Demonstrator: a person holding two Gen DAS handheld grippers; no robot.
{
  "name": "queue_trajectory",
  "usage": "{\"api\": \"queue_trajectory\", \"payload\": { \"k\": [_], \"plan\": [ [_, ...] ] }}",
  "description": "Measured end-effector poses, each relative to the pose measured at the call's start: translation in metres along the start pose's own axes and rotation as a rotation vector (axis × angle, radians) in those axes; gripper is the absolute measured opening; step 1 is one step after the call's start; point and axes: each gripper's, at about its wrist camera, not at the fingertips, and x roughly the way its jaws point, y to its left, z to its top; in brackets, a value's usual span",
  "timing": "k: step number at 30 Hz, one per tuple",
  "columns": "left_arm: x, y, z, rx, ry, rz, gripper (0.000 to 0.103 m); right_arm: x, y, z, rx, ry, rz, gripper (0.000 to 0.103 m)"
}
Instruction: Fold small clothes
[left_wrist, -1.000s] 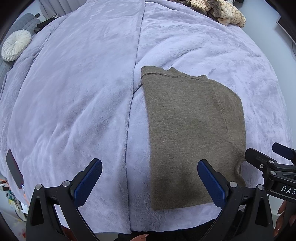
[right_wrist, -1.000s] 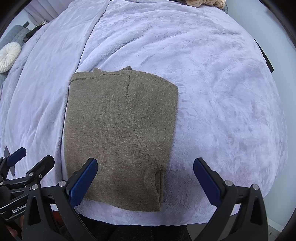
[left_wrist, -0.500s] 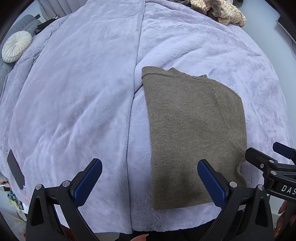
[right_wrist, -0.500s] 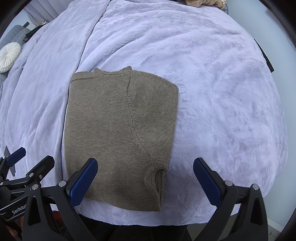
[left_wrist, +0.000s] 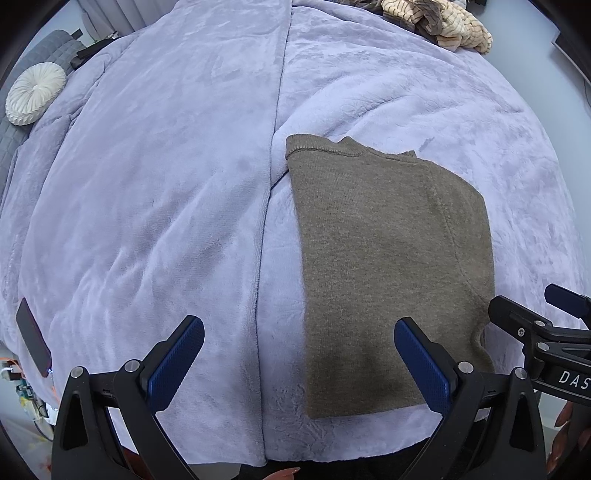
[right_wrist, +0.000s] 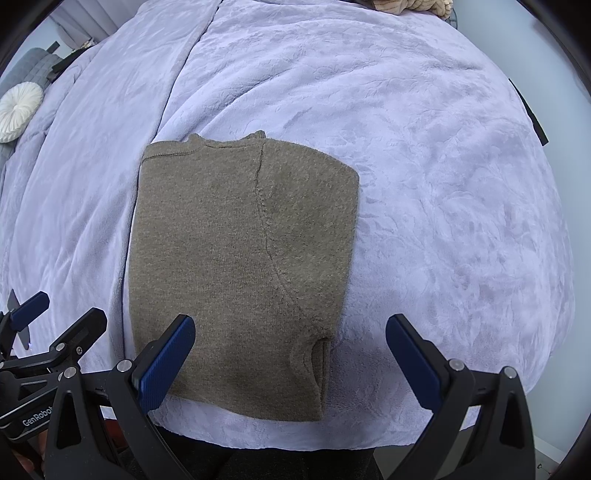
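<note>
The folded brown sweater (left_wrist: 391, 266) is seen lying between left gripper (left_wrist: 299, 356) and right gripper (right_wrist: 290, 354), both spread wide and nothing gripped.

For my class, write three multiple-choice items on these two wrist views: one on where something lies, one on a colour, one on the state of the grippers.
1. Where does the round white cushion lie?
A. far left edge of the bed
B. on the sweater
C. between the right gripper's fingers

2. What colour is the folded sweater?
A. red
B. olive-brown
C. white

3. How do the left gripper and right gripper stand?
A. both shut on the sweater
B. one shut
C. both open, holding nothing

Answers: 1 A, it sits at the lavender blanket's far left; 2 B, the knit is olive-brown; 3 C, each view shows blue pads wide apart.
</note>
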Motion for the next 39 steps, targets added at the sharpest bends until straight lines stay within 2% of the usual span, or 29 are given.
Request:
{"api": "queue_trajectory", "payload": {
  "k": [16,30,39],
  "plan": [
    [-0.0019,-0.0025,0.0004,0.005,-0.001,0.007,0.103,0.0007,0.0007,-0.0009,0.001,0.001,0.000,0.103],
    [0.0014,0.0038,-0.0012,-0.029,0.012,0.015,0.103,0.0029,0.0011,-0.0005,0.002,0.008,0.000,0.103],
    [-0.0008,0.0059,-0.0022,-0.047,0.000,-0.007,0.103,0.0047,0.0036,-0.0017,-0.004,0.015,-0.002,0.103]
  ]
}}
